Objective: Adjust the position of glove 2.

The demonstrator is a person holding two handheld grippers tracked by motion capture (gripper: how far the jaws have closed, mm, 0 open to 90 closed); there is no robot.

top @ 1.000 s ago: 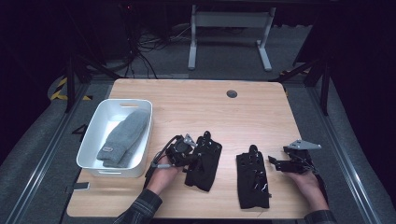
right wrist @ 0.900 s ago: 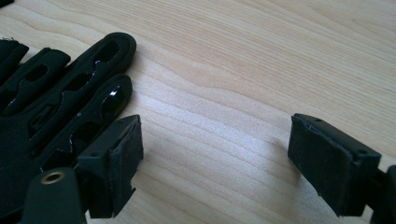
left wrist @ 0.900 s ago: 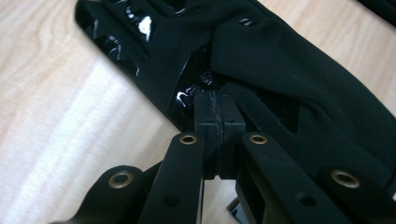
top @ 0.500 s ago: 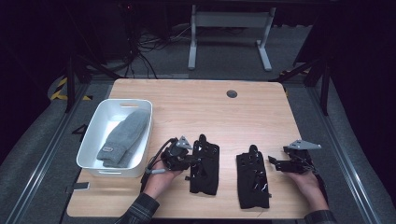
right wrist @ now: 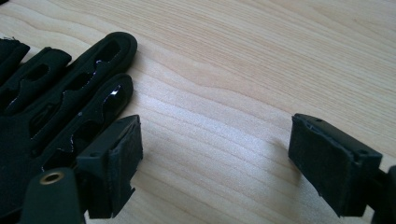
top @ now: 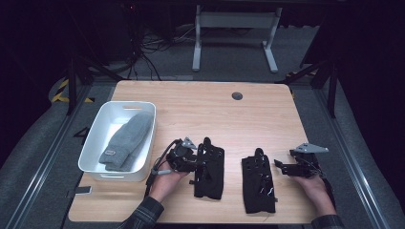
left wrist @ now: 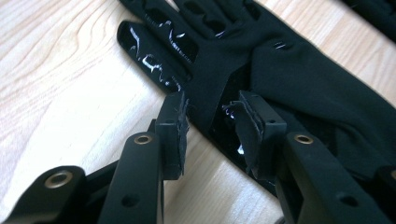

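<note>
Two black gloves lie flat near the table's front edge. The left glove has its thumb-side edge between the jaws of my left gripper. In the left gripper view those jaws stand a narrow gap apart over that glove, and my left gripper does not pinch it. The right glove lies just left of my right gripper. In the right gripper view my right gripper is wide open over bare wood, with the glove's fingers beside its left jaw.
A white bin at the table's left holds a grey knitted mitten. The wooden table has a round cable hole near its far edge. Metal rails run along both sides.
The left glove has swung from a slant to lie nearly straight, fingers pointing away. My left gripper stayed at its edge. The right gripper and right glove have not moved.
</note>
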